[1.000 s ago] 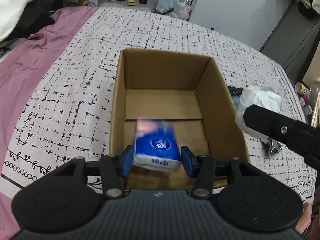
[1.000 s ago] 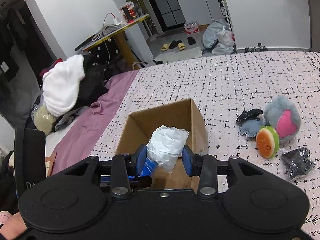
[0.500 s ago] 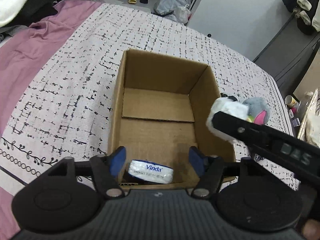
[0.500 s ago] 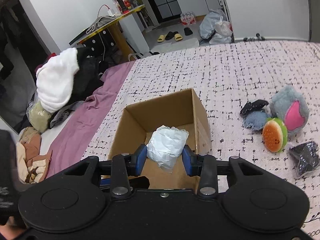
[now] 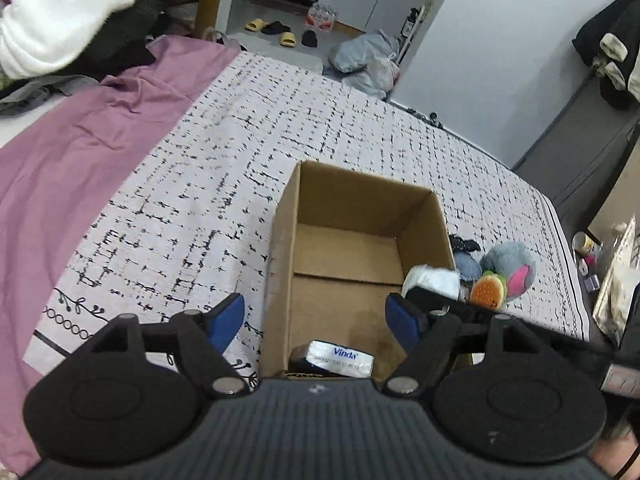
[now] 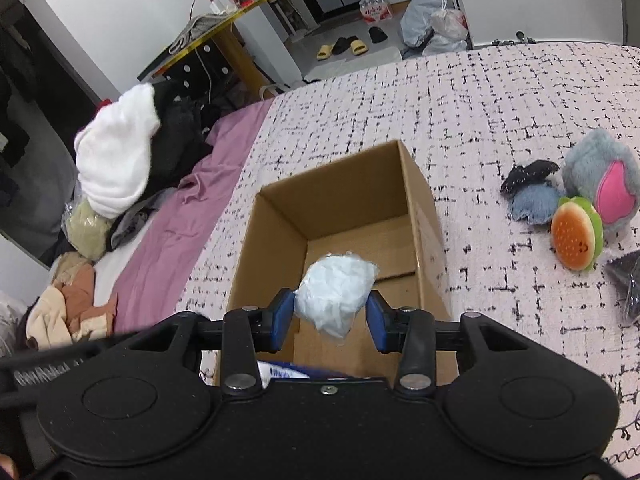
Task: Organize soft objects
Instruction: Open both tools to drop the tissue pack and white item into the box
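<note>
The left tool [image 5: 314,322] hangs above the near end of the box [image 5: 288,216] on the bed [image 5: 200,184]; its jaws have just been opening and stand wide with nothing between them. The tissue pack [image 5: 334,358] lies flat on the box floor, below the tool and apart from its pads. The right tool [image 6: 331,322] grips a white bag [image 6: 336,292] between its blue pads, over the box's inside. To the right of the box, on the bed, lie a grey plush [image 6: 604,184] and a burger toy [image 6: 574,236], touching each other.
</note>
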Tool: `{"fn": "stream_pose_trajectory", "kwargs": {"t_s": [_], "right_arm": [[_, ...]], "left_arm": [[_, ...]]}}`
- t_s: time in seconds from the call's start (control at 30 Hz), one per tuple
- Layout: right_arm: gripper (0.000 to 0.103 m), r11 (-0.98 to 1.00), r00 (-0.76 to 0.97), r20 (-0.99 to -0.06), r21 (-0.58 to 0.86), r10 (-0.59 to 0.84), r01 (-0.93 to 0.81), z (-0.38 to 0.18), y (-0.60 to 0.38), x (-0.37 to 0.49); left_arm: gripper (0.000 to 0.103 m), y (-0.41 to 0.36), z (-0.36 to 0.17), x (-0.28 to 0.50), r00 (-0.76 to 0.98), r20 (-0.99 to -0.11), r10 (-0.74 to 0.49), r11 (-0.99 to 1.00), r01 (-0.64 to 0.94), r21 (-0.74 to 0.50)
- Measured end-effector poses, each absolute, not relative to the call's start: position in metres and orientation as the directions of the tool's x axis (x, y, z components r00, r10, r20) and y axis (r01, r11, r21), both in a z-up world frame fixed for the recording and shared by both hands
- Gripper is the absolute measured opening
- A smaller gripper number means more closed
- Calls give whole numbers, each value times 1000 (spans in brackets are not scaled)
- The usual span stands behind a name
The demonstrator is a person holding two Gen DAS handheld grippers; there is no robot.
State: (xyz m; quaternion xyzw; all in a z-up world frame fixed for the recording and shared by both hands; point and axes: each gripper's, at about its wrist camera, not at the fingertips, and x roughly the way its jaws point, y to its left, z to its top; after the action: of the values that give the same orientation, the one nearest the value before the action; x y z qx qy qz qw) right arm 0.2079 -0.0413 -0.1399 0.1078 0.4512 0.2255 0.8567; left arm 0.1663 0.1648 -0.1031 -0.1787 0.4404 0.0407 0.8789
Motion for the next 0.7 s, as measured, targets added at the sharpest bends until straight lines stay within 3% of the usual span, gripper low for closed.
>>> {"fn": "stream_pose_trajectory", "kwargs": {"t_s": [0.07,0.2,0.37,0.5,0.7], "right_arm": [[42,878,483,-735,380,477,-290,-140,-41,205],[60,876,467,-742,394,481,-277,-138,-48,198],[67,870,502,-711,414,493,-267,-121,-70,187],[83,878,543,-691,395,477,-269,-106,-94,175],[94,887,586,-668,382,458,-258,-92,-138,163]], "left_arm": [[82,163,-99,163,617,-783,-78,933,-231,-275],[87,155,-94,159,615,-786,-63,938,-232,-257],[93,142,-83,152,615,-788,-38,946,-232,-226],[103,129,-72,144,641,-767,-26,948,-228,-223],[103,109,-60,137,668,-744,-13,946,-234,-225]]}}
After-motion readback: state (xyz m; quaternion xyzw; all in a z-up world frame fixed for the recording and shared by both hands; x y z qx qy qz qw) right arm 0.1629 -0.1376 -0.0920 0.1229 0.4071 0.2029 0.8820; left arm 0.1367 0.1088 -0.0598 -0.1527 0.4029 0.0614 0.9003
